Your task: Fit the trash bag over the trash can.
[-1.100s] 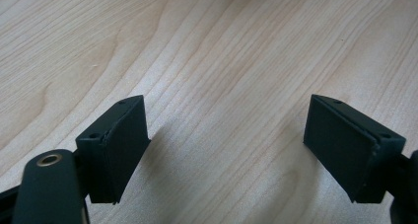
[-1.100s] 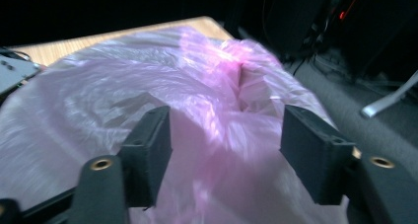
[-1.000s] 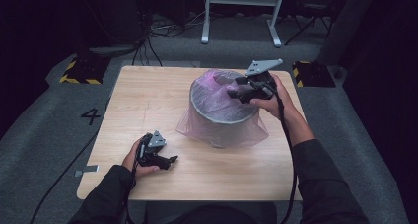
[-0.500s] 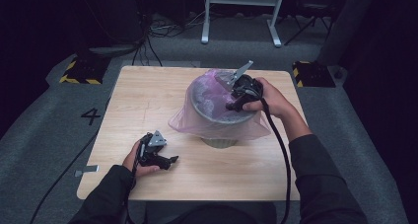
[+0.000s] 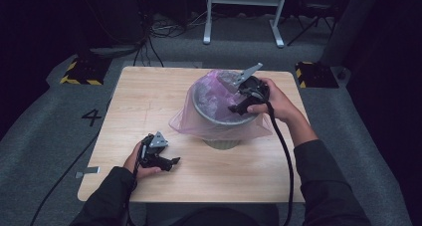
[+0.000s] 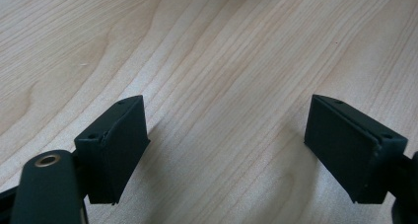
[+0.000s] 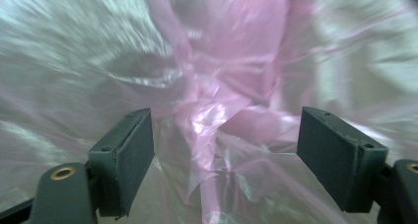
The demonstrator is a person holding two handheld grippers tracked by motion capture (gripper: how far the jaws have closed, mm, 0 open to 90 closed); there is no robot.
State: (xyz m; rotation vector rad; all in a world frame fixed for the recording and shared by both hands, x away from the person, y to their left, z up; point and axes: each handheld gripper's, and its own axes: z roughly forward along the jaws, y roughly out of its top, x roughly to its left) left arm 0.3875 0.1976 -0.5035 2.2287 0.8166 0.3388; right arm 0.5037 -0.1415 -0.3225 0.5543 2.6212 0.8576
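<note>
Toward the far right corner of the surface [image 5: 149, 96] stands our grey bin [image 5: 219, 114], with the pink bag [image 5: 191, 121] already lying inside it and its mouth turned out over the rim, so that the loose plastic skirts down the outside on the near and left sides. Our right claw [image 5: 238, 108] reaches over the bin's right rim into the opening. Its jaws have just been opening and now stand wide apart; in the right gripper view the crumpled pink film [image 7: 217, 120] sits between them, but neither pad presses on it, so we hold nothing there. Our left claw [image 5: 171, 162] rests near the near left corner, well apart from the bin, its jaws spread over bare wood [image 6: 222, 61] and empty.

We judge the lining mostly done: the bag is in and folded over. What seems left is pressing the film down against the inner wall and floor, since it is bunched in the middle, and evening out the overhang around the rim.
</note>
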